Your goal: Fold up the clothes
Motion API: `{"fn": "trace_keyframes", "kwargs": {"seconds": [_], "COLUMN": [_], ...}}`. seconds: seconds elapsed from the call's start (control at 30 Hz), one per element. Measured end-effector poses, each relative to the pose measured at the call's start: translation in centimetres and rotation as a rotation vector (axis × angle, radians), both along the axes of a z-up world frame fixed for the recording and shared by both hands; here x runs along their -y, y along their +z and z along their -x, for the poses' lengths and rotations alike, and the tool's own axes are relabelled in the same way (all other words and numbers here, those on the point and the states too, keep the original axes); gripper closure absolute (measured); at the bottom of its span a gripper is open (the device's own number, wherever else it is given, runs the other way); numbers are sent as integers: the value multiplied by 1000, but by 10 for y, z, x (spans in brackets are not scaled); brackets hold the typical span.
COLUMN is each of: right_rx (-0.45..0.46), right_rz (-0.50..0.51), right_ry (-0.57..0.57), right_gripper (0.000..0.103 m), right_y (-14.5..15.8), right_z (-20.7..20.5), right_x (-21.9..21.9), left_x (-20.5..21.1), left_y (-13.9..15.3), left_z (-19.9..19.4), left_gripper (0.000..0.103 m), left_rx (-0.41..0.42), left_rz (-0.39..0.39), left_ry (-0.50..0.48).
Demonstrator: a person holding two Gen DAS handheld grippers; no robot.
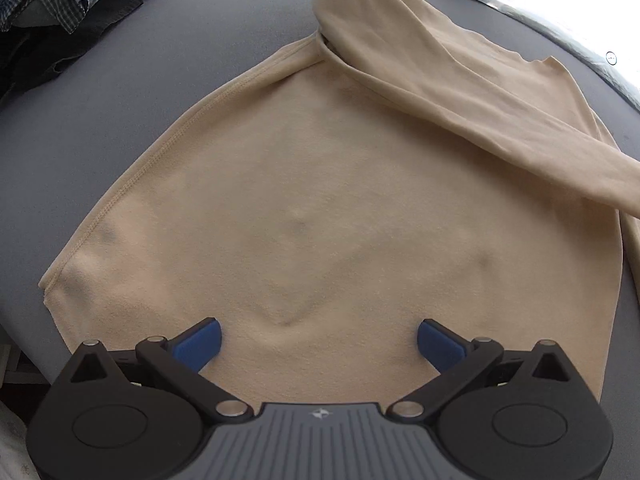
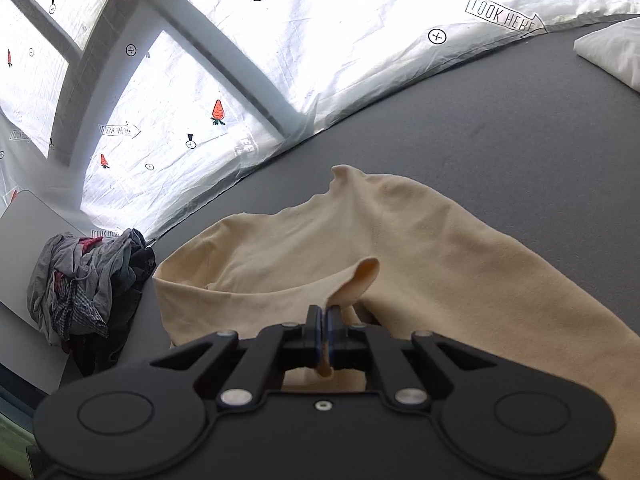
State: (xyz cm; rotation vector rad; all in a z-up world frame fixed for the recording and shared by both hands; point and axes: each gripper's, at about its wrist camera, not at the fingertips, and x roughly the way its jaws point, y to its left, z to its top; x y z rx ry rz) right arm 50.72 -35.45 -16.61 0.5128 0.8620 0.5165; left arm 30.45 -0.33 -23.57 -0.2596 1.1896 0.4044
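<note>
A beige long-sleeved top [image 1: 320,208] lies spread on the grey table [image 1: 100,128]. One sleeve [image 1: 460,100] is folded diagonally across its upper right. My left gripper [image 1: 319,342] is open just above the body of the top, with its blue pads [image 1: 200,344] wide apart and holding nothing. In the right wrist view the same top [image 2: 400,248] lies on the table. My right gripper [image 2: 324,320] is shut on a pinched fold of the beige fabric [image 2: 360,280] and lifts it slightly.
A pile of dark and checked clothes [image 1: 60,4] lies at the table's far left, also in the right wrist view [image 2: 88,292]. A folded white cloth [image 2: 612,52] lies at the far right. A printed white sheet [image 2: 280,60] covers the window behind.
</note>
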Motion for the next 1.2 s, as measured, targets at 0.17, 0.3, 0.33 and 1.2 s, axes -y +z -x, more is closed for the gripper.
{"fn": "trace_keyframes", "kwargs": {"seconds": [0.17,0.3,0.33,1.2], "right_rx": [-12,-21,-18,34], "right_rz": [-29,-61,-68,152], "right_ry": [-63,-114,-122,-307], "right_gripper": [100,100,100,100], "right_y": [-9,-14,-14,-21], "right_z": [-10,-14,-14,-30], "right_x": [34,54,58,128], "left_x": [0,0,0,14], "left_y": [1,2,2,-2], "left_z": [9,16,17,10], "left_gripper": [0,0,0,0], "left_rx": [33,60,66,96], "left_rz": [-18,-33,-36,-59], "left_ry": [33,59,65,101]}}
